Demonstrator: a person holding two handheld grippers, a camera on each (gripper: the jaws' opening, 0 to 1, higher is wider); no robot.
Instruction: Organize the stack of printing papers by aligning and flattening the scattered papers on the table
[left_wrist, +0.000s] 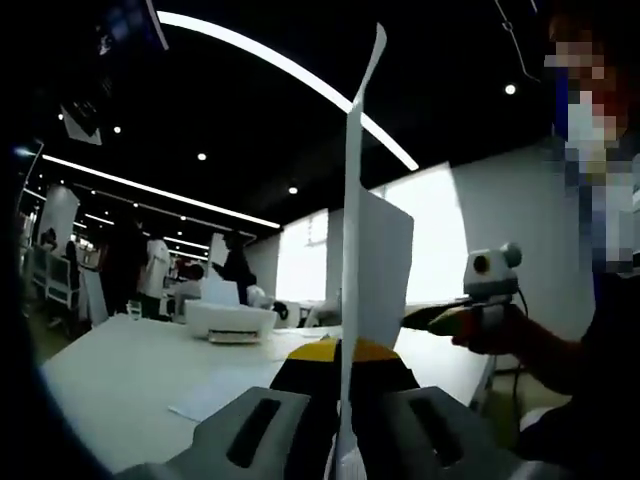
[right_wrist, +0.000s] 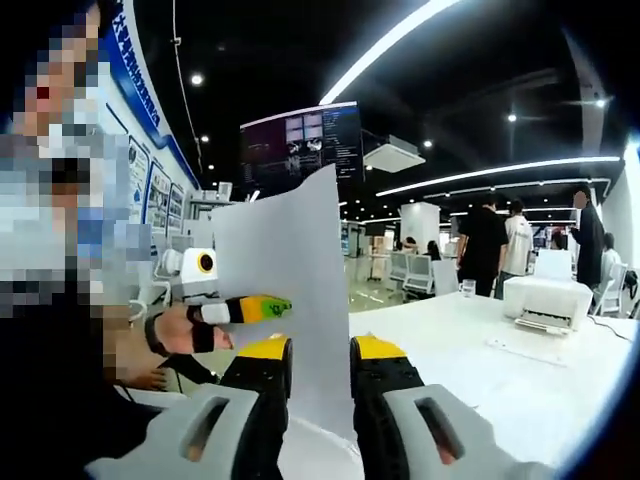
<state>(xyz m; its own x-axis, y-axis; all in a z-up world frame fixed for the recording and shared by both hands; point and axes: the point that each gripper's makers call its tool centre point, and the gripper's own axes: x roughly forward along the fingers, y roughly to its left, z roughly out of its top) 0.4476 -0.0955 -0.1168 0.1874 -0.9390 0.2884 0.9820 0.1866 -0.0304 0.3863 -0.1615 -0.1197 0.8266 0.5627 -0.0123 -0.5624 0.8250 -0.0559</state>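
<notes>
Two grippers are meeting on one upright bundle of white paper sheets (left_wrist: 372, 270) that we are holding up above the white table (left_wrist: 120, 370). Our left gripper (left_wrist: 342, 385) is pinching the sheets edge-on, its jaws closed narrow on the lower edge, so the paper is rising as a thin blade with one sheet fanning off to the side. Our right gripper (right_wrist: 320, 362) is straddling the same paper (right_wrist: 290, 290), its yellow-tipped jaws standing slightly apart on either side; we cannot tell whether they are actually pressing it. A white printer (right_wrist: 548, 298) is sitting on the table beyond the paper. We are judging the risks: the fanned sheet could slide out of the pinch and drop, or the tall unsupported paper could fold or crease if either hand twists or tugs sideways.
</notes>
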